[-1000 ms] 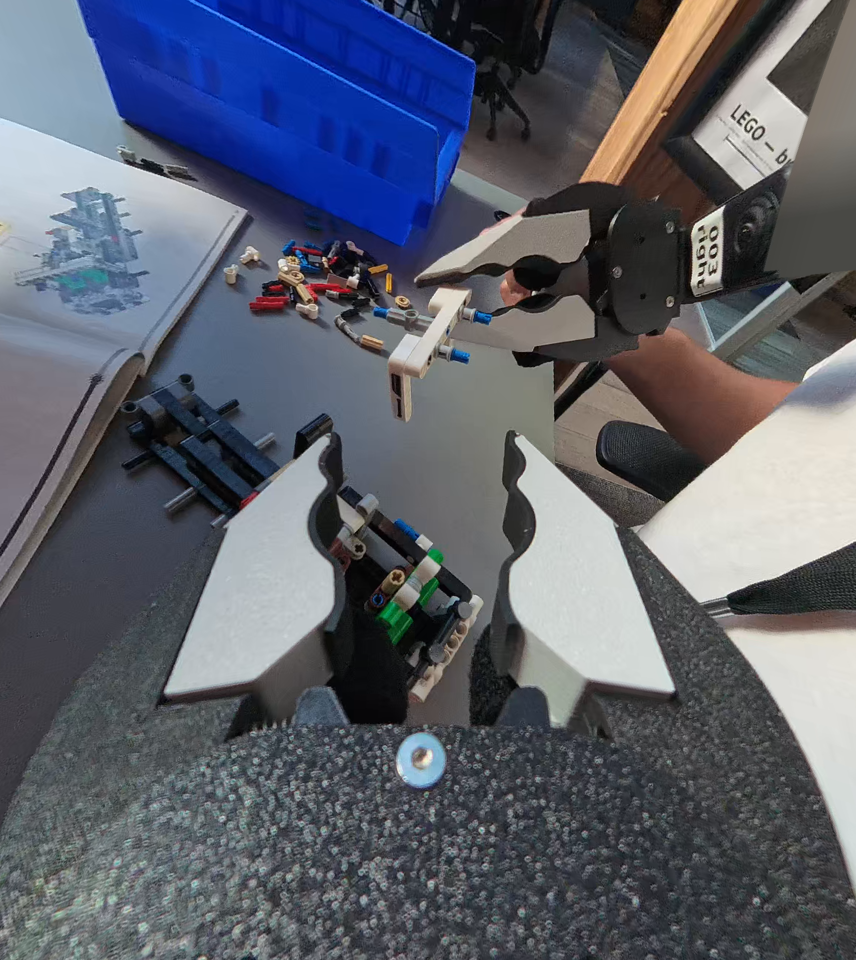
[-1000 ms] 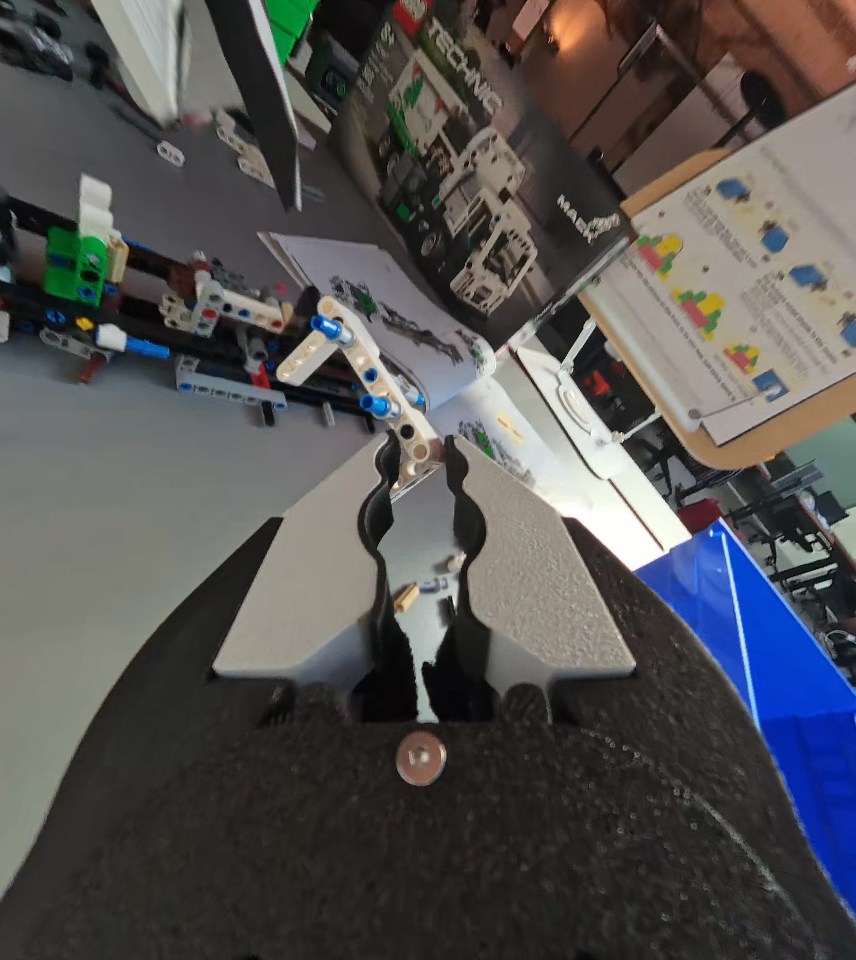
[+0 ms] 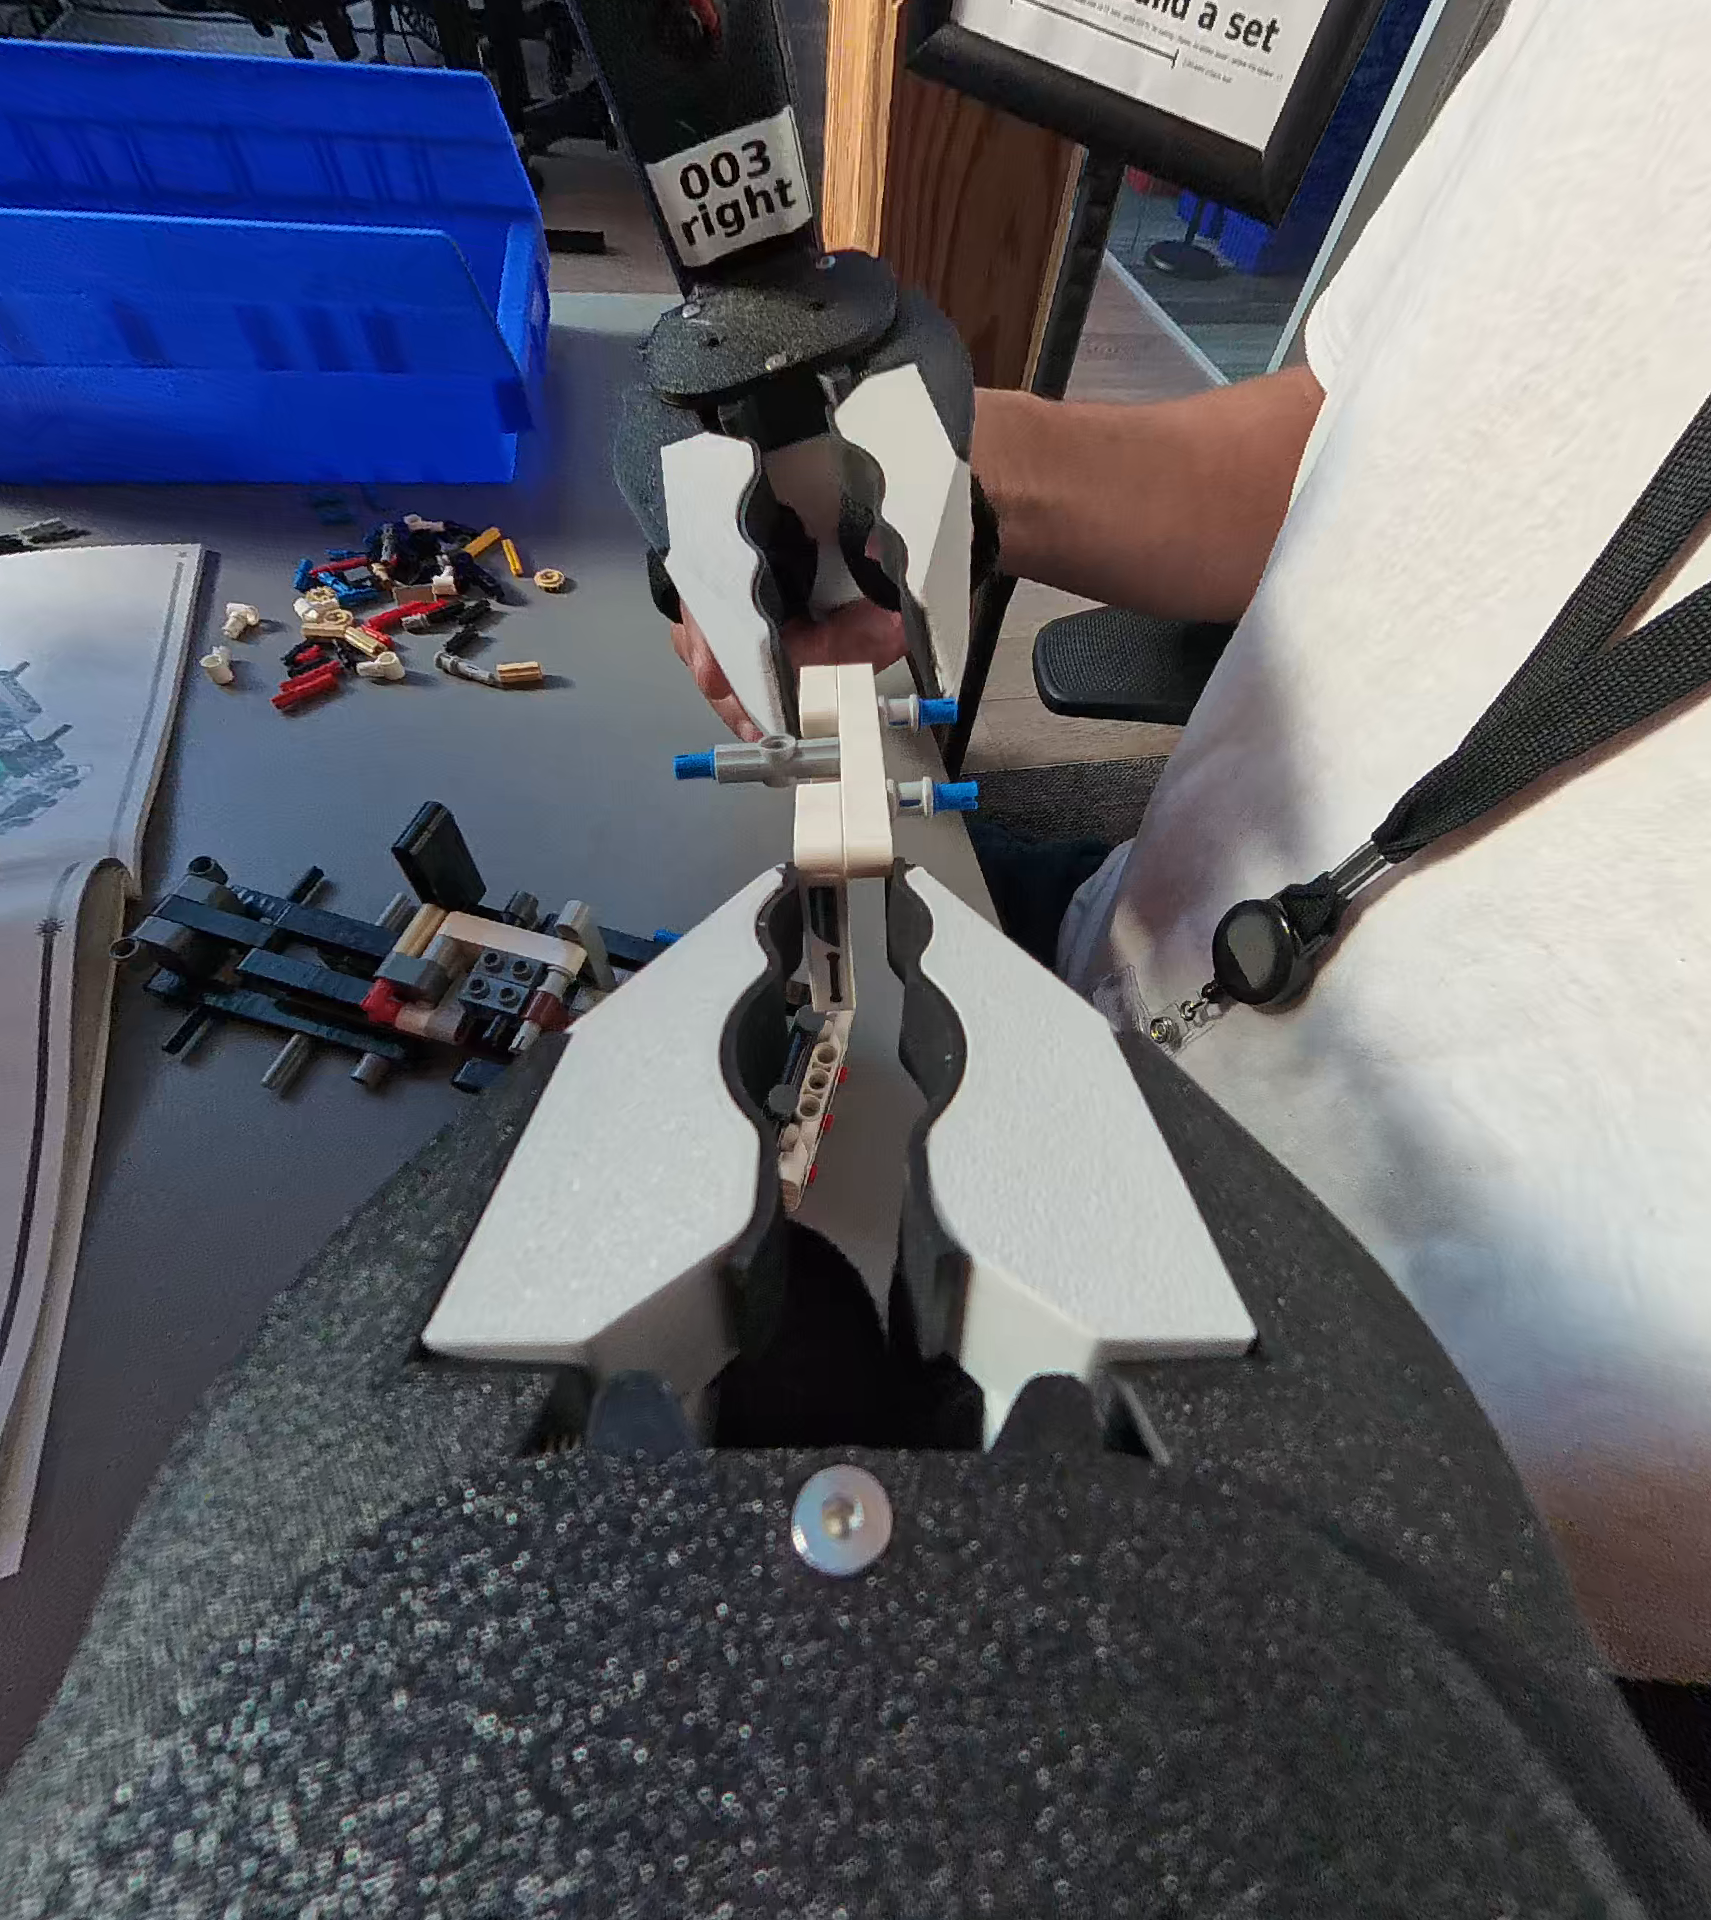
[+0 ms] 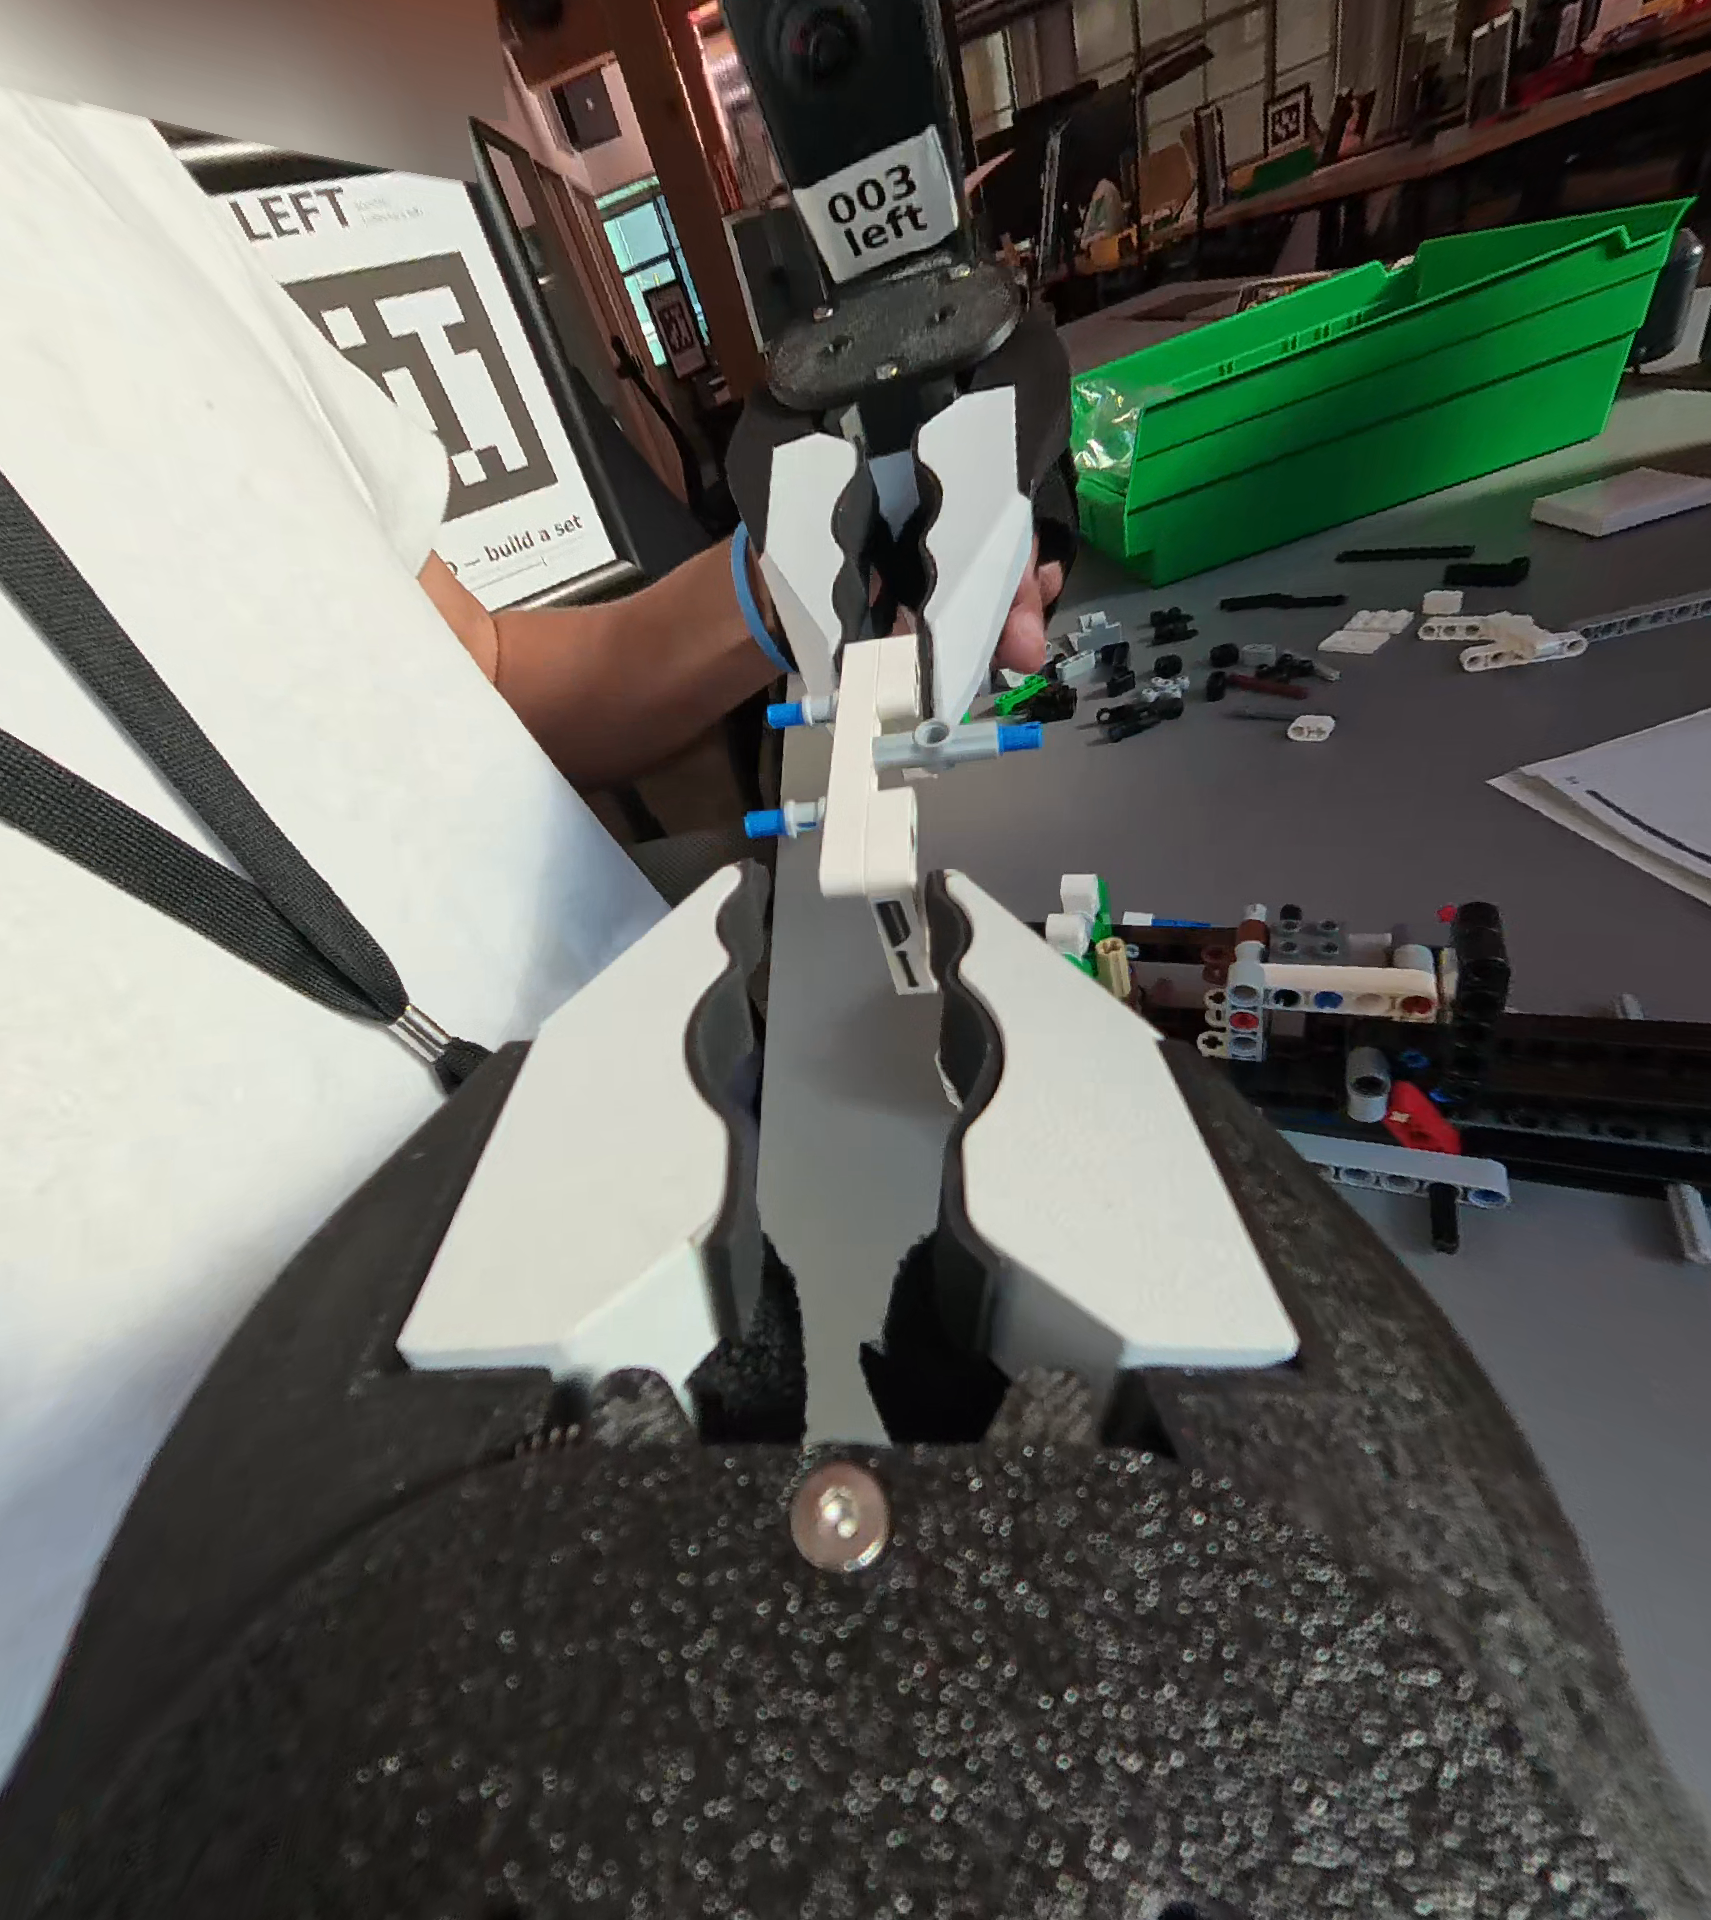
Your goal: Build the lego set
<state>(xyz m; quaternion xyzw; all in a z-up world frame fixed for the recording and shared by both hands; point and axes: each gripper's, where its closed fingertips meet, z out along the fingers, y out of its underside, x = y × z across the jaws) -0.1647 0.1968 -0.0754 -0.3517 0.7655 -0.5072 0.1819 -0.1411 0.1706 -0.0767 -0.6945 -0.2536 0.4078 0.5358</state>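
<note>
White beam assembly (image 3: 843, 790) held midair | left tool (image 3: 835, 883) clamps one end | right tool (image 4: 835, 914) parted, tip-to-tip

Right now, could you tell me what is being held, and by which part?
The left gripper clamps one end of the white lego assembly; right gripper open.

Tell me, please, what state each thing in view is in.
Left tongs: shut on the white piece.
Right tongs: open, around the piece's other end.
White piece: held in the air, blue pins sticking out.
Booklet: open on the table.
Model: part-built, lying on the table.
Loose parts: scattered on the table.
</note>
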